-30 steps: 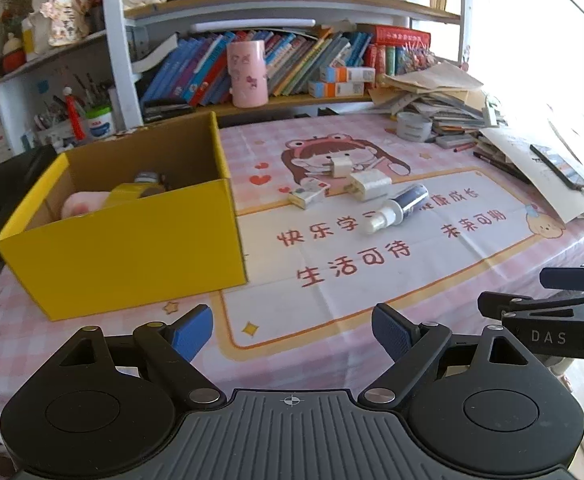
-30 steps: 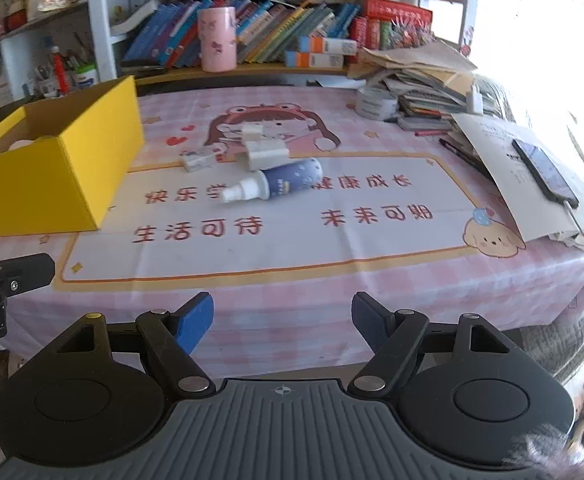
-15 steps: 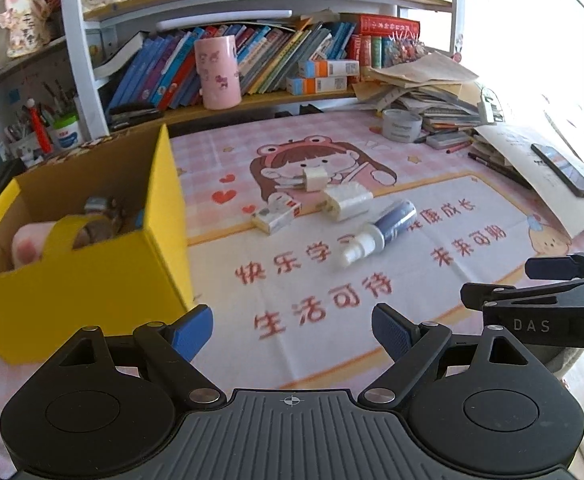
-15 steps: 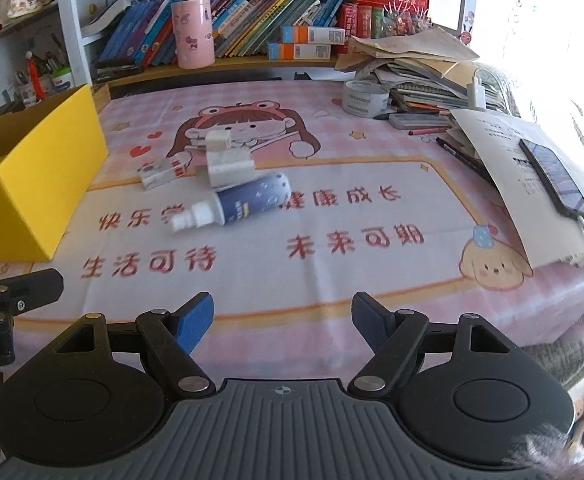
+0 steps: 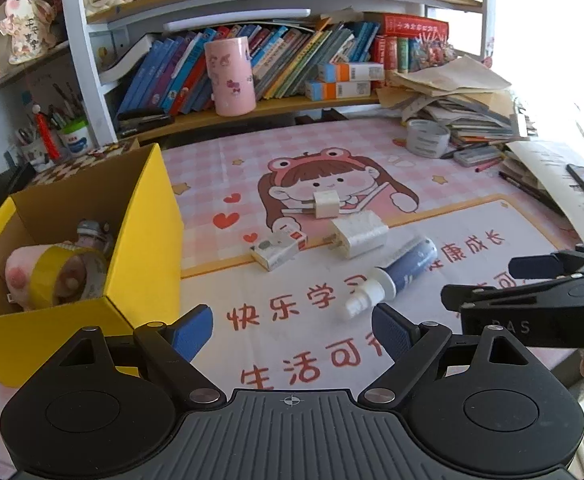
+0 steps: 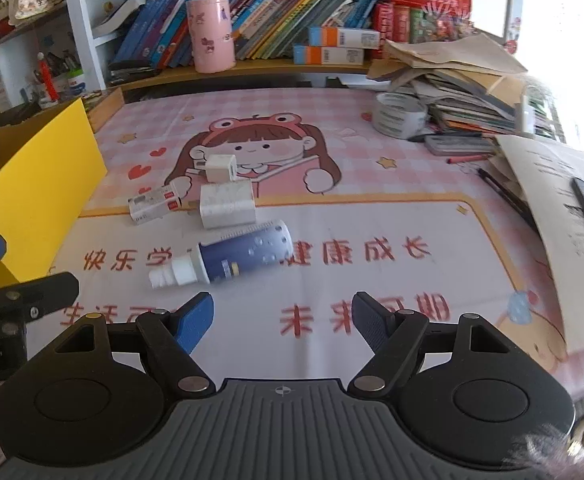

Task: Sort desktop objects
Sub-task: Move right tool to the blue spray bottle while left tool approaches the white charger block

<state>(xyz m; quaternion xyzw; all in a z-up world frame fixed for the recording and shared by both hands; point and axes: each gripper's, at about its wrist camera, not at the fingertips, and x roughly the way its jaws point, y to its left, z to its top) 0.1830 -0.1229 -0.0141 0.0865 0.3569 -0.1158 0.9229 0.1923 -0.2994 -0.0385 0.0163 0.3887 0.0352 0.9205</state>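
The dark-blue cylindrical spray bottle with a white pump nozzle [image 6: 234, 258] lies on its side on the printed part of the pink checked desk mat [image 6: 372, 216], nozzle toward the near left, at about twelve o'clock from the right gripper [image 6: 282, 318] and a little left of its centre line. Just beyond it, at roughly eleven o'clock, sit three small items in a loose cluster: a large white plastic charger block [image 6: 226, 205], a smaller white cube-shaped charger [image 6: 221, 168] farther back on the cartoon girl's picture, and a small white rectangular carton with a red label [image 6: 154, 205] to their left. They appear to be what is left to sort, since the open yellow cardboard box [image 5: 144, 240], at ten o'clock from the left gripper [image 5: 292, 330], already holds a yellow tape roll [image 5: 58, 276], a pink soft toy [image 5: 18, 276] and a small jar. Both grippers hang low at the near edge of the mat, tilted down toward it, blue-padded jaws spread apart with nothing between them, probably readied for a pick; the bottle looks the likeliest first grasp. A grey tape roll [image 6: 398, 114] and a heap of papers and books [image 6: 452, 80] lie well apart at one to two o'clock.
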